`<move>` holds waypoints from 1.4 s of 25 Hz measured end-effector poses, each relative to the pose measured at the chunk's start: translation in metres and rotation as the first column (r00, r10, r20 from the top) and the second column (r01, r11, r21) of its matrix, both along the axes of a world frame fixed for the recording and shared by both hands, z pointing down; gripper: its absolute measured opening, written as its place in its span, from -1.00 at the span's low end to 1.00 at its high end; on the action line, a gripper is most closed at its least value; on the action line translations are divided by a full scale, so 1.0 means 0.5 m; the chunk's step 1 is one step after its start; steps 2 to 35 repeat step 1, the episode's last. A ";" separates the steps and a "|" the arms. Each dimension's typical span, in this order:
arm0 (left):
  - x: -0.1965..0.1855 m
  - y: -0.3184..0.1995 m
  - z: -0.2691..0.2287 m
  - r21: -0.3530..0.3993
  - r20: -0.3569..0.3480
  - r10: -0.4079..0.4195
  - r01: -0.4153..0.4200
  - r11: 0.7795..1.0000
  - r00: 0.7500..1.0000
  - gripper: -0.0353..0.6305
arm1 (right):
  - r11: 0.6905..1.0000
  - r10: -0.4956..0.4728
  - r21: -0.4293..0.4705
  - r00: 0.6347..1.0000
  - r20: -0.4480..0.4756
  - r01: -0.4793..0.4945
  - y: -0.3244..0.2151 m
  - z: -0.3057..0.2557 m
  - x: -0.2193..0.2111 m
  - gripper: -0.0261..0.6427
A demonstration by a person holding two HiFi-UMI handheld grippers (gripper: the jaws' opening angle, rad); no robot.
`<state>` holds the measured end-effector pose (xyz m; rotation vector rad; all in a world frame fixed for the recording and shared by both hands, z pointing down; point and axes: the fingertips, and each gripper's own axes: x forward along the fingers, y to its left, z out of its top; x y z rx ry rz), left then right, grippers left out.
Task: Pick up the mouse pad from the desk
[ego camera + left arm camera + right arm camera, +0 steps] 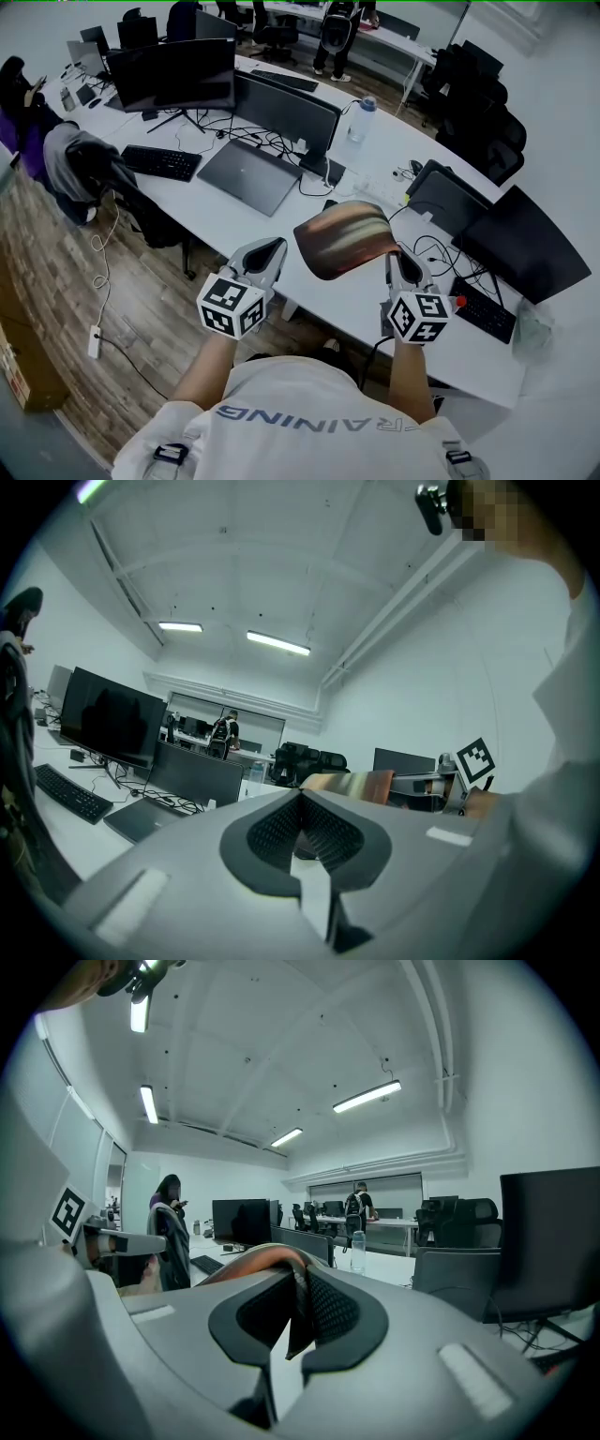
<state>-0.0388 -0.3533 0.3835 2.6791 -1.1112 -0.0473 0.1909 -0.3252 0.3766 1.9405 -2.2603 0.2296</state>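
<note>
**Mouse pad up off the desk**

The right gripper (401,261) is clamped on one edge of the mouse pad (342,239), which hangs above the near edge of the white desk (361,302). The pad's long axis runs sideways from those jaws toward the left gripper (267,251), its banded brown face up and bowed. The left gripper's jaws are together, holding nothing.

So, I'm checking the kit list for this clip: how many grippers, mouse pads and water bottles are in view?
Grippers: 2, the left gripper and the right gripper
Mouse pad: 1, clamped in the right gripper, off the desk
Water bottle: 1, standing on the desk
Total: 4
</note>
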 end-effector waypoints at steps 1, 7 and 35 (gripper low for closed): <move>-0.001 -0.001 0.000 0.000 -0.001 0.000 0.000 1.000 1.000 -0.89 | 1.000 0.000 -0.001 1.000 -0.001 0.000 -0.001 0.001 0.000 -0.79; -0.001 -0.001 0.000 0.000 -0.001 0.000 0.000 1.000 1.000 -0.89 | 1.000 0.000 -0.001 1.000 -0.001 0.000 -0.001 0.001 0.000 -0.79; -0.001 -0.001 0.000 0.000 -0.001 0.000 0.000 1.000 1.000 -0.89 | 1.000 0.000 -0.001 1.000 -0.001 0.000 -0.001 0.001 0.000 -0.79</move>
